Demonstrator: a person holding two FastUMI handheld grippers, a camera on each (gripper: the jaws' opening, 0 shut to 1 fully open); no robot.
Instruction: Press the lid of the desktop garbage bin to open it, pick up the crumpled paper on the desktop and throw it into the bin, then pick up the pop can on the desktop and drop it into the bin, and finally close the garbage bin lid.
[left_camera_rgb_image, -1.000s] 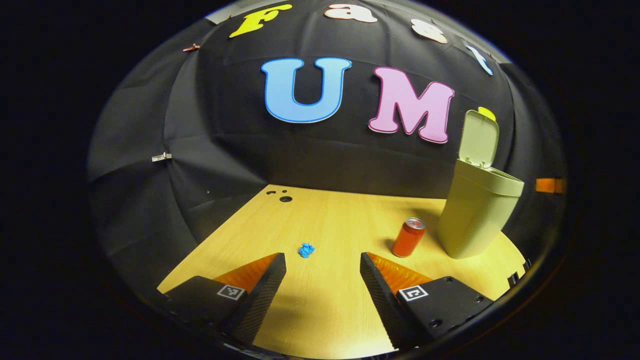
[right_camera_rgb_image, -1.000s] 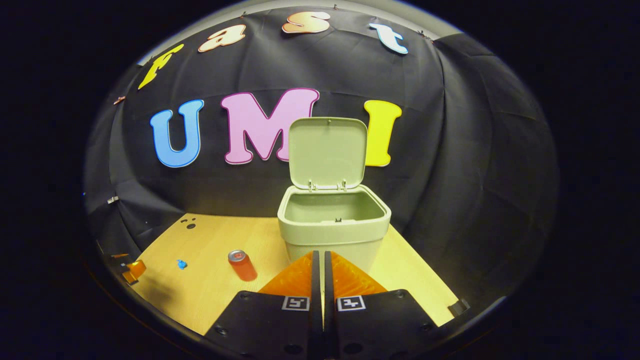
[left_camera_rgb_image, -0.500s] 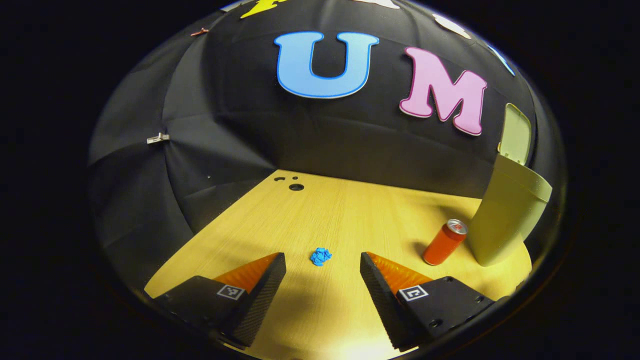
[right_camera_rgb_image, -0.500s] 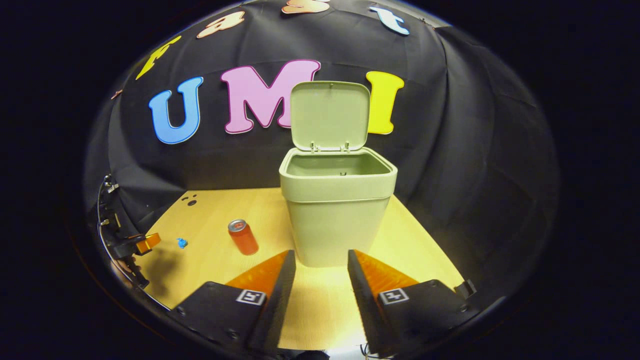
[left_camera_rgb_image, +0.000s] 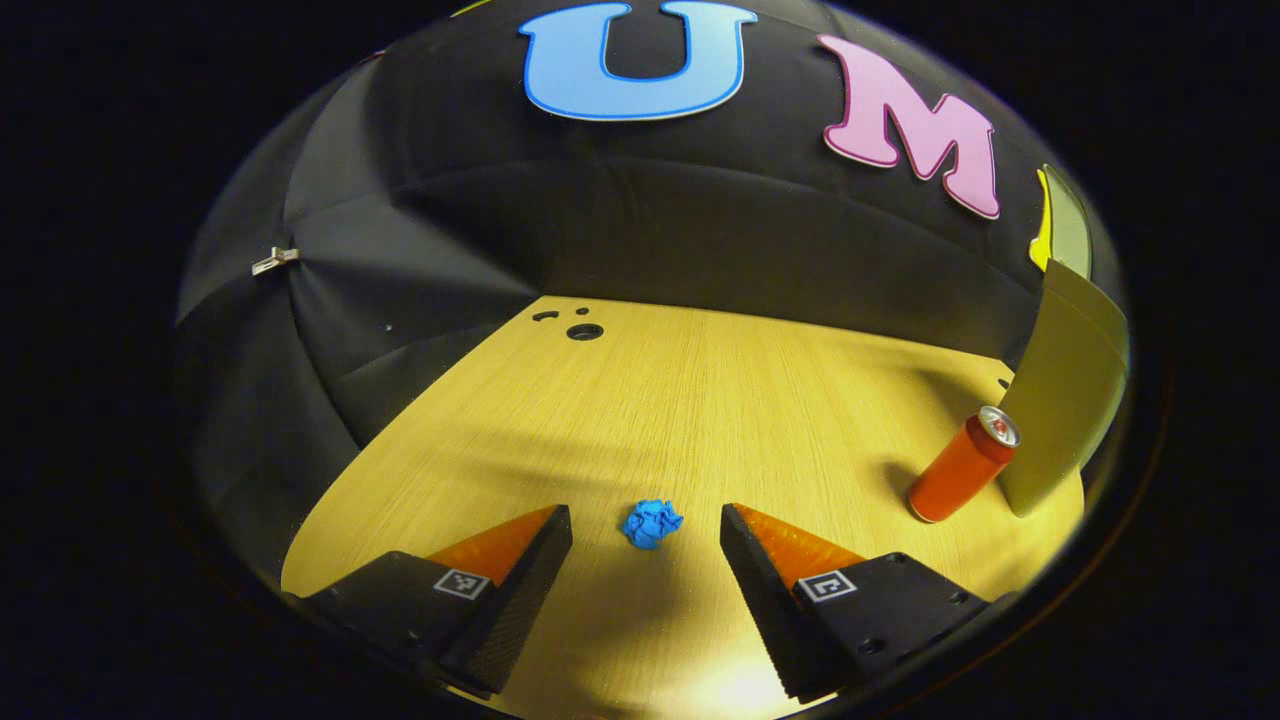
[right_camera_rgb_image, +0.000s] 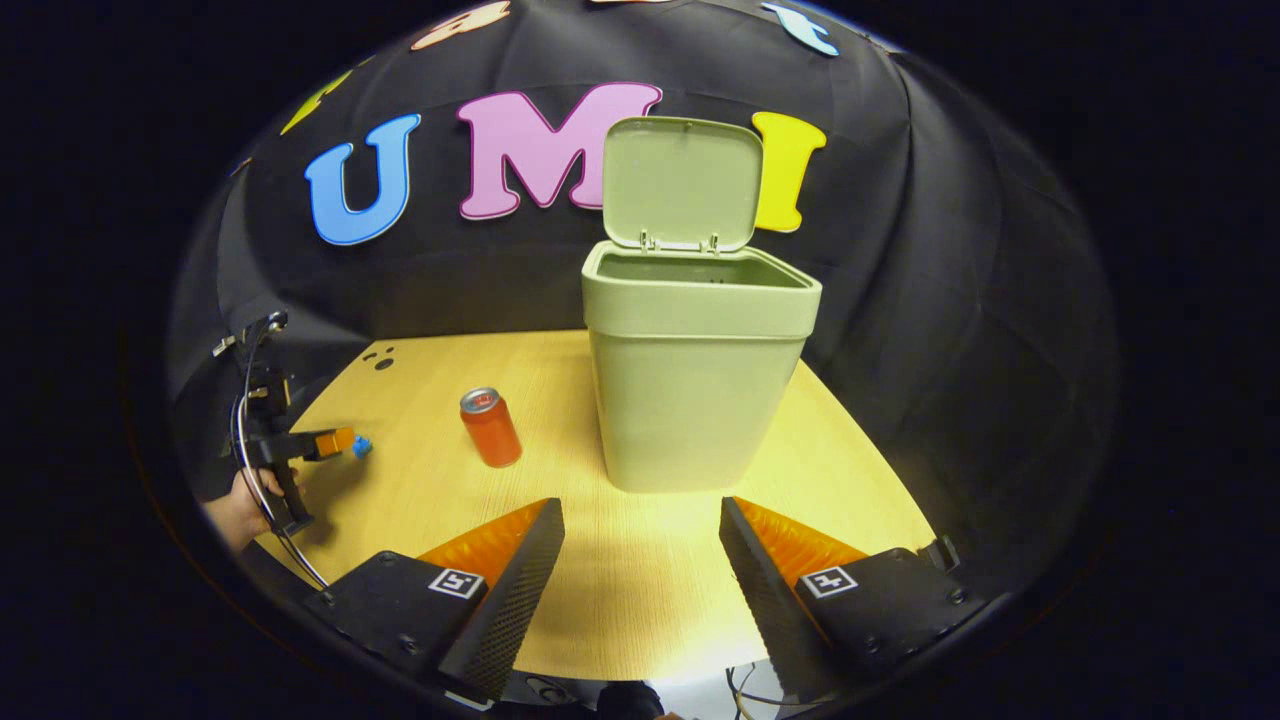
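A small blue crumpled paper (left_camera_rgb_image: 651, 523) lies on the wooden desktop (left_camera_rgb_image: 700, 400), just ahead of my open left gripper (left_camera_rgb_image: 646, 520) and level with its fingertips. The orange pop can (left_camera_rgb_image: 960, 466) stands upright at the right, close beside the pale green bin (left_camera_rgb_image: 1065, 390). In the right gripper view the bin (right_camera_rgb_image: 698, 385) stands in the middle with its lid (right_camera_rgb_image: 683, 182) raised upright. The can (right_camera_rgb_image: 490, 427) is left of it. My right gripper (right_camera_rgb_image: 640, 520) hangs open in front of the bin, holding nothing. Far left there, the left gripper (right_camera_rgb_image: 335, 443) reaches the paper (right_camera_rgb_image: 361, 447).
A hand (right_camera_rgb_image: 240, 510) holds the left gripper at the desktop's left edge, with a cable looping by it. Small dark holes (left_camera_rgb_image: 582, 330) mark the far left corner of the desktop. Black cloth walls close the back and sides.
My left gripper has moved forward and down toward the blue paper, which now sits between its fingertips. My right gripper has opened and drawn back and down from the bin.
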